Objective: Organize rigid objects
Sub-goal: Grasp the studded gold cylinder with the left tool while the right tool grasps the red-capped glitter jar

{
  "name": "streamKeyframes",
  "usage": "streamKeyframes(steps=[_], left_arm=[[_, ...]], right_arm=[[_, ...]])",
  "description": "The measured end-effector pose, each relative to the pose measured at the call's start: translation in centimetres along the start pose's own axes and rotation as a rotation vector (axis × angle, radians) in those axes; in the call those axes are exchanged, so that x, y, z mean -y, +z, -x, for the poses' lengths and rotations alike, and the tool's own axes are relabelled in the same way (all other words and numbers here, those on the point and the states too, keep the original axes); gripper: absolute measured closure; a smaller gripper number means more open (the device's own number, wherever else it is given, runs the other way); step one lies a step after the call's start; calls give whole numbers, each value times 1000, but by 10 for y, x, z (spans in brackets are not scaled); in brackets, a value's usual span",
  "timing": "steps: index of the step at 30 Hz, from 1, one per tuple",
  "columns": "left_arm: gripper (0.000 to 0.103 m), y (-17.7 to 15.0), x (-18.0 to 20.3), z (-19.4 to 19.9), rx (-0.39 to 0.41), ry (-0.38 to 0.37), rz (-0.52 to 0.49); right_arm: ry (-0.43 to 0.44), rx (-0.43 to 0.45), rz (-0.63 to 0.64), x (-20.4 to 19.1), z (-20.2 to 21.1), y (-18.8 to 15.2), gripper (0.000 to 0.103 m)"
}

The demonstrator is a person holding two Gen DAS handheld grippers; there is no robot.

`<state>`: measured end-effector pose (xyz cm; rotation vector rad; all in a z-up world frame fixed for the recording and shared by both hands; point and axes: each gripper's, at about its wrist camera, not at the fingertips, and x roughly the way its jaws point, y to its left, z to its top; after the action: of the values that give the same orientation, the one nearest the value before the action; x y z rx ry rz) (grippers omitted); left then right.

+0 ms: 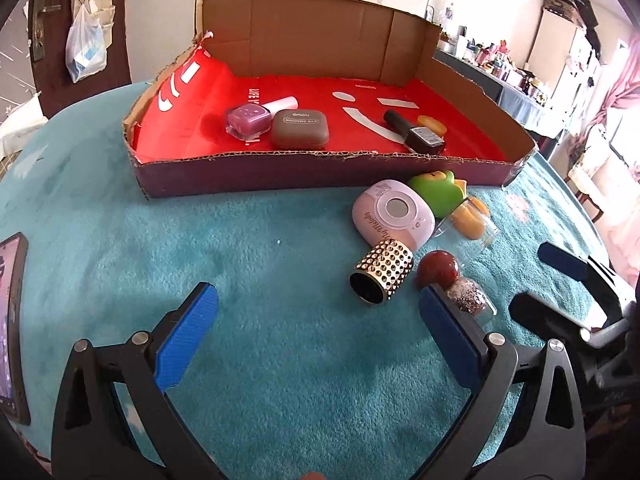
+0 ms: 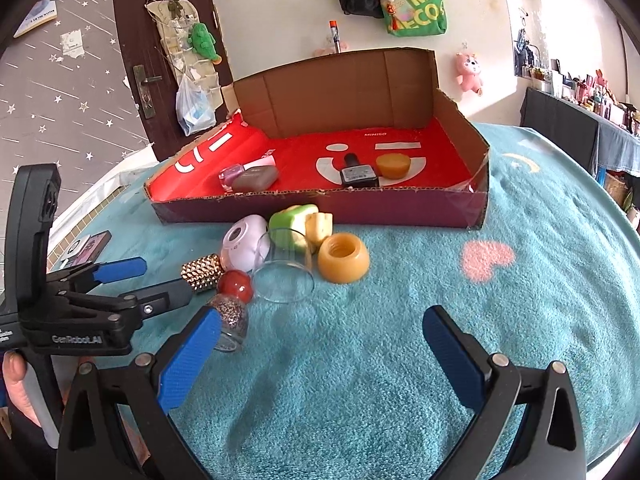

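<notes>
Left gripper: we see its jaws spread wide with nothing between them; it hovers low over the teal blanket.
Right gripper: we see the blue pads far apart, gripping nothing, above bare blanket.
Cardboard tray: it sits at 12 o'clock from both grippers, lined in red, its back wall standing upright.
Inside the tray: we find a purple polish bottle touching a brown case toward the tray's left; a black polish bottle lies beside an amber cup toward the right.
Loose pile: it lies on the blanket just in front of the tray, at 1 o'clock from the left gripper and 11 o'clock from the right.
Pile contents: we count a gold studded cap, a pink round case, a green toy, a clear glass on its side, an amber ring and a glitter bottle with a red ball cap.
Glitter bottle: it lies against the right finger of the left gripper in the left wrist view; contact we cannot tell.
Phone: it rests at 9 o'clock, at the blanket's edge.
</notes>
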<state>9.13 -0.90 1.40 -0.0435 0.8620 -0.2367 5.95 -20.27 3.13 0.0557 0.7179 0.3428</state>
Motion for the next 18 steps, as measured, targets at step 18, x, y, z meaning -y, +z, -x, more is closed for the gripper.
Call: streamKeyframes(steps=[18], left_arm=[[18,11,3,-14,-17,5,-34]], right_arm=[[34,-11,134,-46,-18,-12,11]])
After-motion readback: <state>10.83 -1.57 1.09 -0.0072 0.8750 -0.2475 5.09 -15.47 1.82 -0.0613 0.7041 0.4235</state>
